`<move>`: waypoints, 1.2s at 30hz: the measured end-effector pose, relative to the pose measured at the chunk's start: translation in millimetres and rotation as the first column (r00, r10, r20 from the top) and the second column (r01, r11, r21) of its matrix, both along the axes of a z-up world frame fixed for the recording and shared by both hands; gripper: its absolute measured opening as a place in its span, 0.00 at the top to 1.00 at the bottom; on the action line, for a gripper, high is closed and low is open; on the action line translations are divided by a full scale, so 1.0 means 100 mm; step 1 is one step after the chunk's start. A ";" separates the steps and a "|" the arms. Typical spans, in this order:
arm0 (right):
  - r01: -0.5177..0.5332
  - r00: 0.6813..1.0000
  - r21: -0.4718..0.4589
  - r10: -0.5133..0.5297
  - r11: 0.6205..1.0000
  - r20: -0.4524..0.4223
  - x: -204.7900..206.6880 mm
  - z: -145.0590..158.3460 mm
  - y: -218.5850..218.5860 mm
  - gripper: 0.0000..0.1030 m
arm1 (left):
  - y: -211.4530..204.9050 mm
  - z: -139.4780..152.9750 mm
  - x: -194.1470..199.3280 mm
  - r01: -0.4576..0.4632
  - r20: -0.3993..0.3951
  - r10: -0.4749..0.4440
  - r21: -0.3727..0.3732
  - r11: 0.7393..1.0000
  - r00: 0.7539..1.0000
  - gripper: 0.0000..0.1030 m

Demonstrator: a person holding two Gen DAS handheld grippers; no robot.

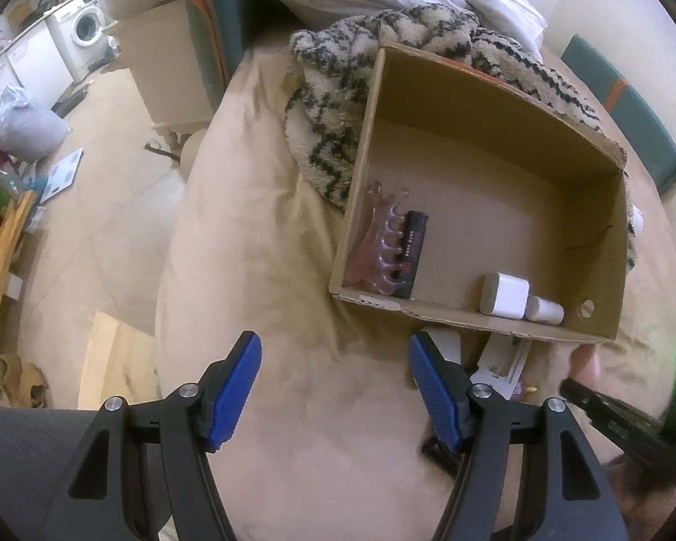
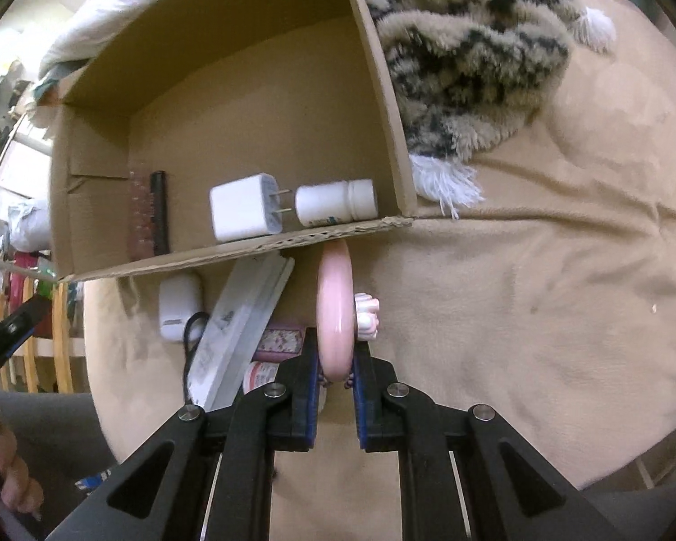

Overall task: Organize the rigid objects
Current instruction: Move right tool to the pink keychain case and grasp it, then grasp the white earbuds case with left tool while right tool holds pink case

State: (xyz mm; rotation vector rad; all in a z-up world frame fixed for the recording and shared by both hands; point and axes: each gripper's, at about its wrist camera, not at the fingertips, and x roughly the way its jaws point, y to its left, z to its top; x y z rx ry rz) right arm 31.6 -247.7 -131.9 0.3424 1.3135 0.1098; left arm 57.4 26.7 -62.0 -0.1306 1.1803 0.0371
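A beige bed (image 1: 266,234) is carrying a cardboard box (image 1: 608,243), a patterned blanket (image 1: 324,130), a white case (image 2: 178,306) and a long packet (image 2: 243,320).

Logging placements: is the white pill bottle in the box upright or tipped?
Tipped. The white pill bottle lies on its side in the cardboard box, cap pointing sideways, beside the charger plug.

Both wrist views close above the bed, sharing the cardboard box (image 1: 486,225) (image 2: 230,103).

We cannot read any text. The black bar (image 1: 413,252) in the cardboard box (image 1: 482,90) carries red and white marks, and the white bottle (image 2: 333,203) a label, both too blurred.
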 end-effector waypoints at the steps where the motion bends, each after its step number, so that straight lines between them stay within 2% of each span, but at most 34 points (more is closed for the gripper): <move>1: -0.002 1.000 0.014 0.002 1.000 0.010 -0.03 0.04 -0.01 0.86 | 0.01 -0.01 0.00 -0.003 -0.003 0.003 0.001 1.000 1.000 0.37; 4: -0.018 0.998 0.055 0.015 0.998 0.054 -0.10 0.17 -0.13 0.86 | 0.03 -0.04 0.01 -0.016 -0.013 0.016 -0.003 1.000 1.000 0.37; 7: -0.057 0.989 0.094 0.044 0.994 0.139 -0.23 0.40 -0.09 0.86 | 0.02 -0.05 0.02 -0.013 -0.016 0.013 0.006 1.000 1.000 0.37; 12: -0.142 0.943 0.121 0.097 0.982 0.318 -0.29 0.85 -0.12 0.86 | -0.01 -0.10 0.03 -0.003 -0.023 0.003 0.032 0.999 1.000 0.37; 15: -0.169 0.917 0.116 0.113 0.979 0.382 -0.25 1.01 -0.14 0.86 | 0.00 -0.13 0.03 -0.004 -0.028 0.006 0.044 0.999 1.000 0.37; 18: -0.170 0.908 0.125 0.106 0.978 0.406 -0.20 0.98 -0.19 0.86 | 0.01 -0.18 0.05 -0.009 -0.038 0.011 0.060 0.998 0.999 0.37; 21: -0.147 0.922 0.132 0.087 0.980 0.376 -0.15 0.86 -0.18 0.86 | 0.00 -0.25 0.05 -0.001 -0.055 0.005 0.076 0.997 0.998 0.37; 25: -0.154 0.915 0.128 0.093 0.980 0.392 -0.07 0.87 -0.17 0.86 | -0.12 -0.38 0.10 0.035 -0.079 -0.026 0.127 0.991 0.997 0.37; 29: -0.168 0.918 0.146 0.101 0.975 0.383 -0.02 0.84 -0.16 0.86 | -0.35 -0.50 0.20 0.099 -0.106 -0.089 0.091 0.991 0.990 0.37; 32: -0.170 0.921 0.164 0.097 0.972 0.378 0.00 0.82 -0.18 0.86 | -0.52 -0.67 0.29 0.106 -0.151 -0.098 0.046 0.993 0.984 0.37; 36: -0.161 0.922 0.184 0.081 0.970 0.379 0.01 0.83 -0.23 0.86 | -0.71 -0.89 0.41 0.111 -0.204 -0.102 0.036 0.993 0.974 0.37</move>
